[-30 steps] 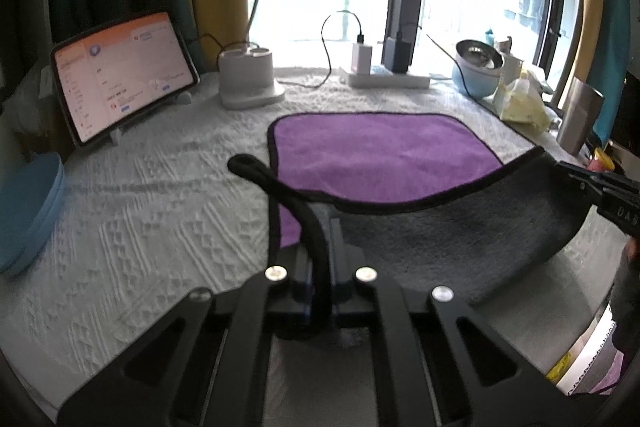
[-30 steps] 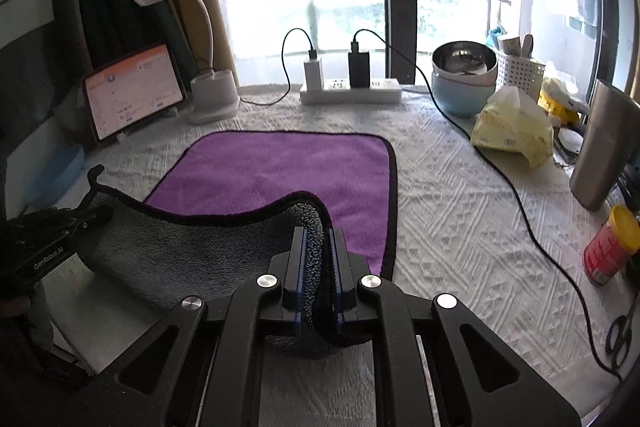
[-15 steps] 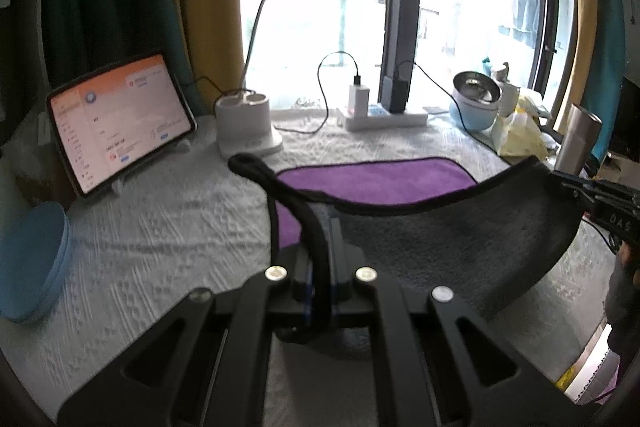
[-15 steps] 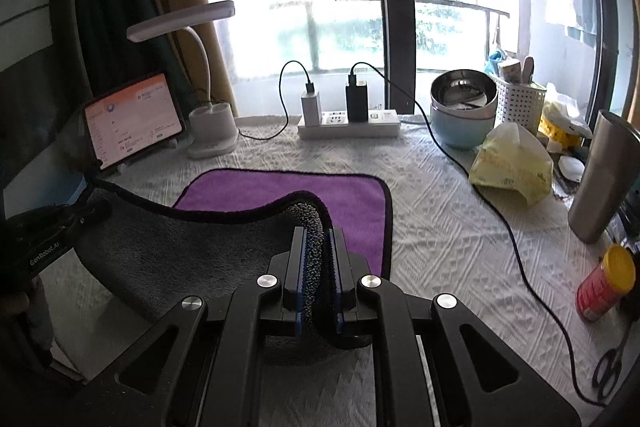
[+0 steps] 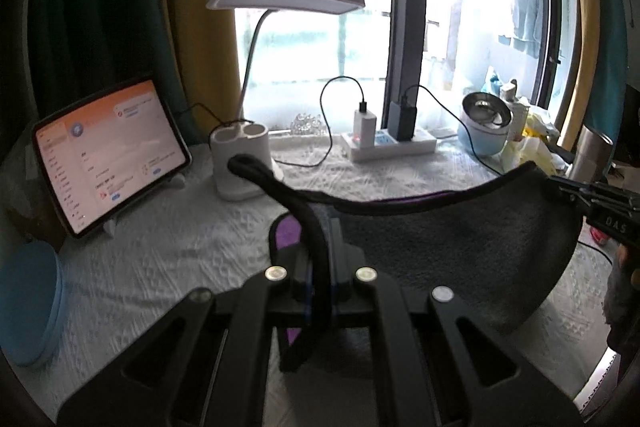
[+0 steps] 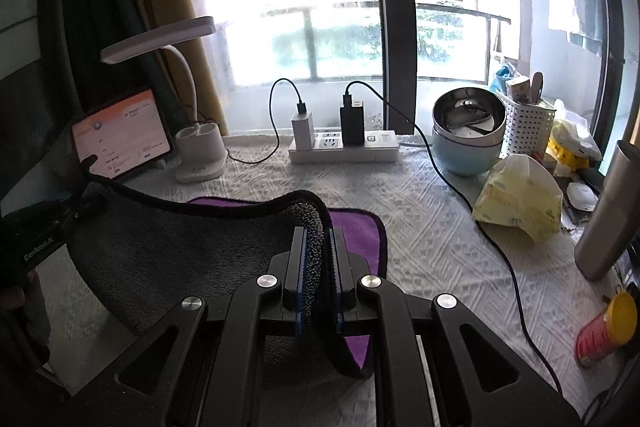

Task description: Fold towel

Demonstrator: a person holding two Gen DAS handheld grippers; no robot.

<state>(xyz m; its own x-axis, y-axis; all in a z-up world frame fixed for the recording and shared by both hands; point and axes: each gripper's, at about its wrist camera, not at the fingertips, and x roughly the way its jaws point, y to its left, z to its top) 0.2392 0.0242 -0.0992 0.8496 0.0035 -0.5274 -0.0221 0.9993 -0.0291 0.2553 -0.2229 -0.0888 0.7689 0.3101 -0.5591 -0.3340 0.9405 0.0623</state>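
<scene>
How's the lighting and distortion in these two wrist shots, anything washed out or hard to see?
Left wrist view: window blown out, towel underside dim against it. Right wrist view: same glare, left gripper in shadow. Both show fisheye bending at the edges.

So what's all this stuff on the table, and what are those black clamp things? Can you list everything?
towel: 1, purple with grey back, lifted at its near edge, far part on the table
tablecloth: 1, white, covers the table
tablet: 1, screen lit, far left
desk lamp: 1, white, beside the tablet
power strip: 1, white, by the window, two chargers plugged in
bowls: 2 stacked, steel in pale blue, far right
utensil basket: 1, white, beside the bowls
tissue pack: 1, yellow, right
steel tumbler: 1, right edge
small can: 1, red with yellow lid, near right
left gripper: black, clamped on a towel corner
right gripper: black, clamped on the other corner
</scene>
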